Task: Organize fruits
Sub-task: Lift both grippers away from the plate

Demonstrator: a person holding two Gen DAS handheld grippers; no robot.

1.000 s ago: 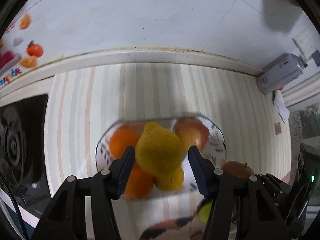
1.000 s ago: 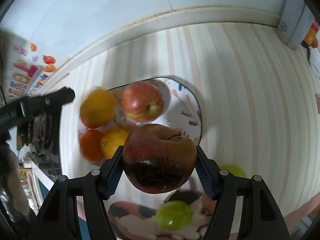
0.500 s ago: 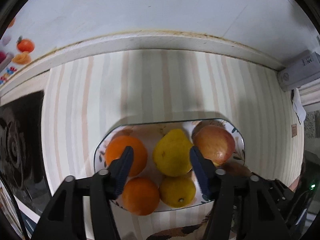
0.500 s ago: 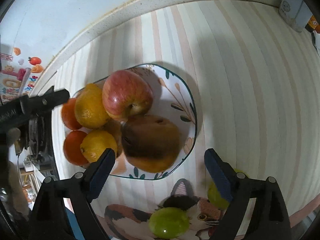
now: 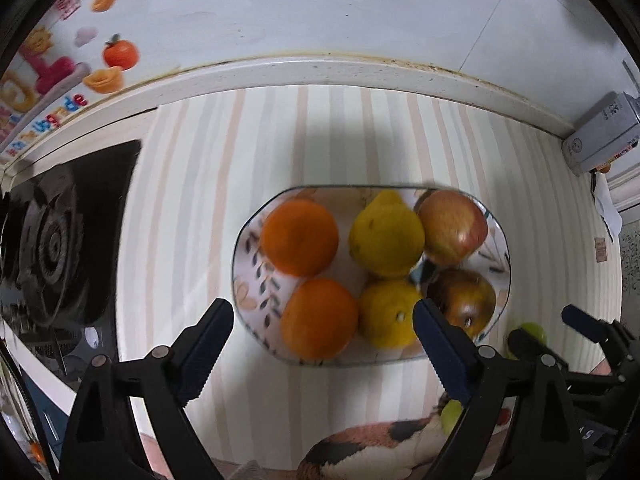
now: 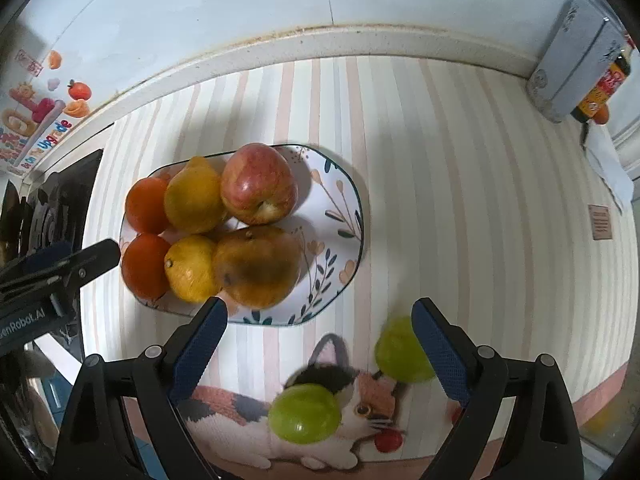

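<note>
- Currently, in the left wrist view, the left tongs (image 5: 322, 328) hang released and empty just short of the plate (image 5: 250, 276). On the plate, two oranges lie at 9 o'clock, two lemons in the middle, the red apple (image 5: 452, 232) at 2 o'clock and the bruised apple (image 5: 460, 300) at 4 o'clock. Only slivers of green fruit show at 4 and 5 o'clock off the plate, behind the fingers.
- From the right wrist view, the right tongs (image 6: 320, 326) are likewise released, holding nothing. This view shows what the other hides: two whole green fruits off the plate, one (image 6: 304, 412) on the cat-print mat (image 6: 240, 420) at 6 o'clock, the other (image 6: 400, 352) at 5 o'clock, touching the right finger. It also shows bare plate at 3 o'clock.
- Risk, as I judge it: the round green fruit beside the finger could roll toward the tabletop (image 6: 460, 200) edge if nudged before the tongs clench on it.
- A second risk: fruit set against the packed pile, not the bare side, could dislodge an apple.
</note>
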